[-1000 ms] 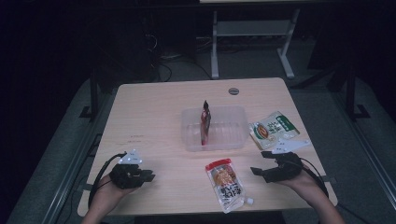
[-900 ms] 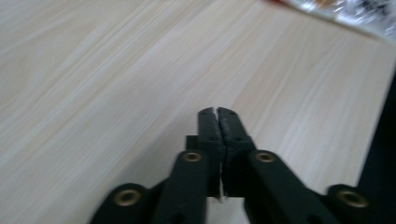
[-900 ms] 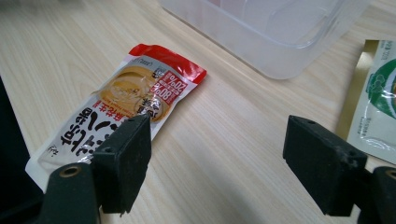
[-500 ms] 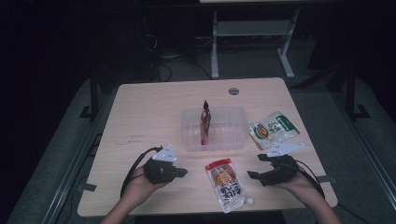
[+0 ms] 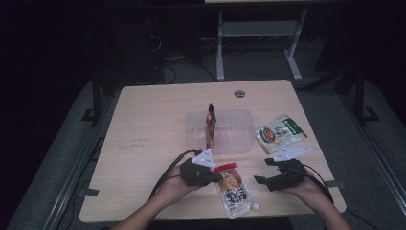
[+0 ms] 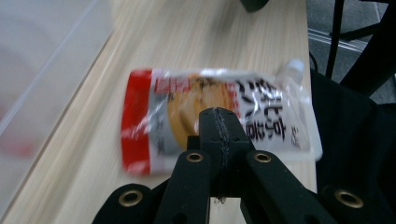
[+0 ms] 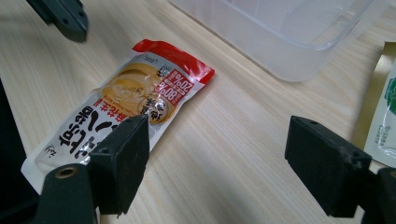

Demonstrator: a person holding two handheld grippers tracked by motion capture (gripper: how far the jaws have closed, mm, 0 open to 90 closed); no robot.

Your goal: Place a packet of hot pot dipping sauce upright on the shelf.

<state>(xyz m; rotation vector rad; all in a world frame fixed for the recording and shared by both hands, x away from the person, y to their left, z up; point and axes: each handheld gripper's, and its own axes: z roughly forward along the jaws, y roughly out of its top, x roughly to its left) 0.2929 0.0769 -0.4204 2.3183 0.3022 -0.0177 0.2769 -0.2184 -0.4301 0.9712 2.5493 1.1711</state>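
A red-and-white spouted pouch (image 5: 232,189) lies flat near the table's front edge, between my two hands. My left gripper (image 5: 216,177) sits just left of the pouch's red top end, with its jaws shut together and nothing between them. In the left gripper view the closed jaws (image 6: 219,126) hover over the pouch (image 6: 271,112). My right gripper (image 5: 258,181) rests to the pouch's right, open and empty. In the right gripper view its wide-spread jaws (image 7: 219,154) frame bare wood, with the pouch (image 7: 135,98) beside the left jaw.
A clear plastic container (image 5: 230,136) stands mid-table with a red packet (image 5: 210,122) upright inside. A green-and-white pouch (image 5: 280,132) lies right of it, behind my right hand. The table's front edge runs just below both hands.
My left hand has slid rightward along the front of the table up to the pouch. The right hand and the pouch have stayed put.
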